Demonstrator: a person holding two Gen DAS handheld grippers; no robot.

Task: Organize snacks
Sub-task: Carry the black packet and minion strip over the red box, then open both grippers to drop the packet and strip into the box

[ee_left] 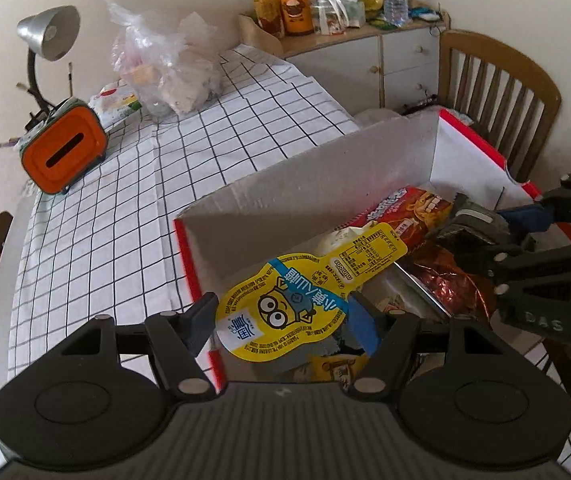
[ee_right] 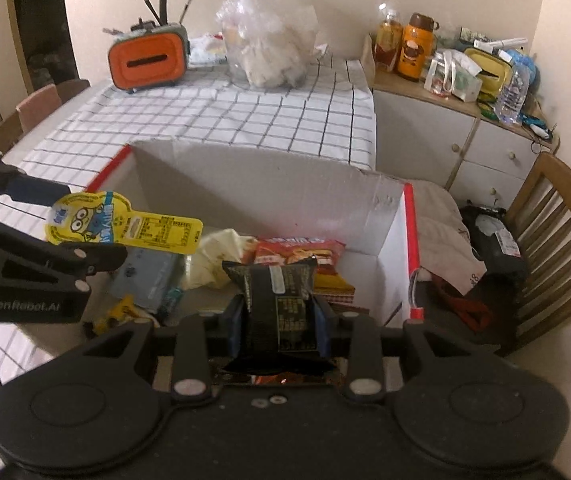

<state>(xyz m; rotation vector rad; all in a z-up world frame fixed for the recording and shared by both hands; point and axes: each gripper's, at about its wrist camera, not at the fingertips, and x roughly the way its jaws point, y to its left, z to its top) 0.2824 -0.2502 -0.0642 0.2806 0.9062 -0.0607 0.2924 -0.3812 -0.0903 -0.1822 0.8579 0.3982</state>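
A red-edged cardboard box (ee_left: 293, 184) stands open on the checked tablecloth, also in the right wrist view (ee_right: 269, 188). Inside lie a red snack bag (ee_left: 413, 208) (ee_right: 297, 254), a crumpled cream wrapper (ee_right: 221, 256) and other packets. My left gripper (ee_left: 281, 320) is shut on a yellow Minions pouch (ee_left: 297, 296), held over the box's left edge; the pouch also shows in the right wrist view (ee_right: 121, 224). My right gripper (ee_right: 279, 320) is shut on a black snack packet (ee_right: 277, 308) above the box's near side; it also shows in the left wrist view (ee_left: 497, 236).
An orange tissue box (ee_left: 63, 148) and a desk lamp (ee_left: 45, 36) stand at the table's far left. A clear plastic bag (ee_left: 165, 64) sits at the back. A cabinet (ee_left: 365, 60) with bottles and a wooden chair (ee_left: 497, 96) stand to the right.
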